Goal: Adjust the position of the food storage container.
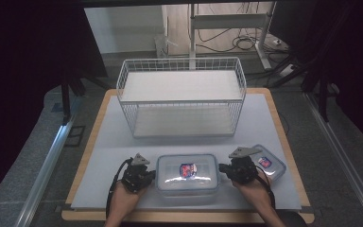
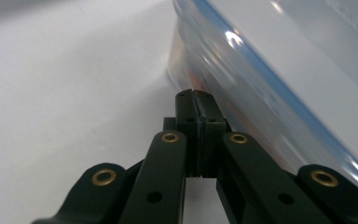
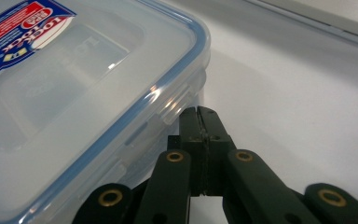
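Note:
A clear plastic box with a blue-rimmed lid [image 1: 187,173] lies near the table's front edge, a red and blue label on top. My left gripper [image 1: 152,176] is shut at the box's left end, and in the left gripper view its tips [image 2: 195,95] rest against the box wall [image 2: 242,79] with nothing between them. My right gripper [image 1: 222,168] is shut at the box's right end. In the right gripper view its tips [image 3: 200,112] sit just under the lid's latch flap [image 3: 179,100].
A white wire basket [image 1: 181,97] with two shelves stands at the back of the white mat [image 1: 108,156]. A smaller lidded box [image 1: 270,163] lies behind my right hand. Dark floor and metal rails flank the table.

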`<state>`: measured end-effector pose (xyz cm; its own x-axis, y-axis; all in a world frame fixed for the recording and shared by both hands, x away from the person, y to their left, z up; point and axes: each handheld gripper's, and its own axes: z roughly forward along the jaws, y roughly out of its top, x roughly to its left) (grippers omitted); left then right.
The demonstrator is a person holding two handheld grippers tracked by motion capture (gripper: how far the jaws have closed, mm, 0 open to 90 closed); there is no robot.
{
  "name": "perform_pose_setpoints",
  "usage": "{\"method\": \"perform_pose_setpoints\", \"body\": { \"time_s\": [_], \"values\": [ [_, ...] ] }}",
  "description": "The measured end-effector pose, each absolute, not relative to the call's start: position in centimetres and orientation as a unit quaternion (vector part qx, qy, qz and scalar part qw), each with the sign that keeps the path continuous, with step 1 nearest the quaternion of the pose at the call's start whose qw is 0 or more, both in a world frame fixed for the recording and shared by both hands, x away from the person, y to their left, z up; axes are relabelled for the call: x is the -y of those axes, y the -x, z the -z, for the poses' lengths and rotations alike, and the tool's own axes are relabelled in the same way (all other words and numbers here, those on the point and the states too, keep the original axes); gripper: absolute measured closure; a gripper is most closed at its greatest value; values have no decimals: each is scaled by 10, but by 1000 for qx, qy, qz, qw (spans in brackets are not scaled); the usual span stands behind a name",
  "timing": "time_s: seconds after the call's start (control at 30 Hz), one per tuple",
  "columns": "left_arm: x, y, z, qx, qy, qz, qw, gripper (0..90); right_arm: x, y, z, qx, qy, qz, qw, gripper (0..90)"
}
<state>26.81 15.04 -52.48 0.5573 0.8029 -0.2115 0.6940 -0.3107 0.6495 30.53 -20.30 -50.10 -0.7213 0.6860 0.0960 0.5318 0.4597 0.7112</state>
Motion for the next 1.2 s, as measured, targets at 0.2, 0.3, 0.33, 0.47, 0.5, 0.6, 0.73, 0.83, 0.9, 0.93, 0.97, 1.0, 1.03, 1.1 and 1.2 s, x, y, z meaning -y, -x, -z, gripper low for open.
{"method": "perform_pose_setpoints", "body": {
  "time_s": [0.2,0.3,0.33,0.47,0.5,0.6,0.73,0.83,0.9,0.93,0.97,1.0,1.03,1.1,1.2],
  "values": [
    [-155,-271,526,-465,-800,-78,370,857,205,-306,500,-852,-350,-373,105,893],
    [-160,-266,522,-464,-802,-103,362,760,209,-301,497,-855,-341,-373,113,853],
    [-162,-264,521,-463,-803,-111,359,719,212,-299,495,-856,-334,-377,114,839],
    [-174,-256,518,-458,-804,-147,350,548,221,-291,488,-854,-322,-390,123,777],
    [-176,-254,519,-454,-806,-153,347,495,223,-290,487,-855,-319,-389,125,752],
    [-184,-246,521,-445,-811,-154,348,375,229,-286,488,-860,-315,-383,119,690],
    [-192,-241,526,-448,-809,-137,355,267,233,-284,489,-863,-313,-379,117,614],
    [-199,-239,527,-454,-805,-135,357,206,235,-282,489,-864,-311,-378,119,549],
    [-202,-236,527,-454,-802,-134,364,178,235,-283,491,-864,-312,-379,115,495],
    [-202,-235,527,-453,-800,-135,369,158,236,-283,491,-863,-313,-379,112,476],
    [-203,-235,527,-449,-802,-136,370,126,236,-283,492,-864,-314,-379,109,450],
    [-202,-233,528,-448,-801,-139,373,106,236,-284,493,-864,-315,-378,105,439],
    [-202,-233,528,-444,-803,-143,372,96,237,-284,494,-865,-314,-378,104,429],
    [-200,-232,529,-436,-806,-151,372,80,237,-285,495,-865,-313,-380,100,401],
    [-197,-233,531,-429,-809,-147,374,56,237,-285,496,-865,-314,-380,96,372]
  ]
}}
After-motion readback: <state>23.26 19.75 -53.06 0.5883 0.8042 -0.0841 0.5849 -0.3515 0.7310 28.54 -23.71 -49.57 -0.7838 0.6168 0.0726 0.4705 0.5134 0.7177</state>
